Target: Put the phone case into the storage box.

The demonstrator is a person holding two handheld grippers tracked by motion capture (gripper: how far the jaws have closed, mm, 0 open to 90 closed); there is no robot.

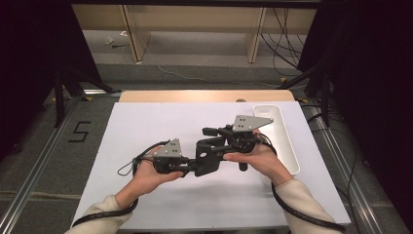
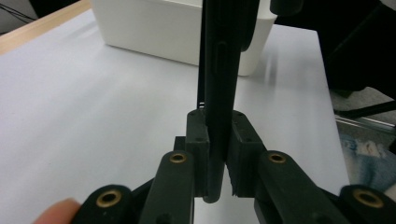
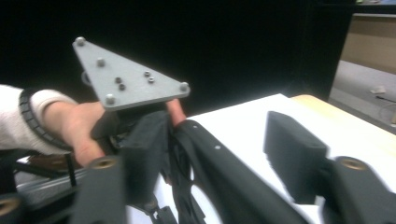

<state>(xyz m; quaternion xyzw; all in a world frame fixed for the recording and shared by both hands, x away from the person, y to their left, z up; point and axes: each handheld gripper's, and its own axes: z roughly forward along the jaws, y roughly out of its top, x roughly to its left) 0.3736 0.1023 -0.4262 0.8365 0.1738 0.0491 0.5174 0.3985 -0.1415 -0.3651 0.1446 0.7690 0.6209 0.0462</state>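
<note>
The left gripper (image 2: pixel 217 158) has its jaws clenched on the lower edge of a flat black plate (image 2: pixel 222 93) that stands upright between them, above the middle of the white table (image 1: pixel 160 126). The right gripper (image 3: pixel 219 158) holds its jaws spread wide, one on each side of that plate's far end. A white tray (image 1: pixel 287 141) lies just beyond, at the table's right edge.

In the left gripper view the flat black part (image 2: pixel 219 93) is cut off at the top edge; the white tray (image 2: pixel 154 32) also.
</note>
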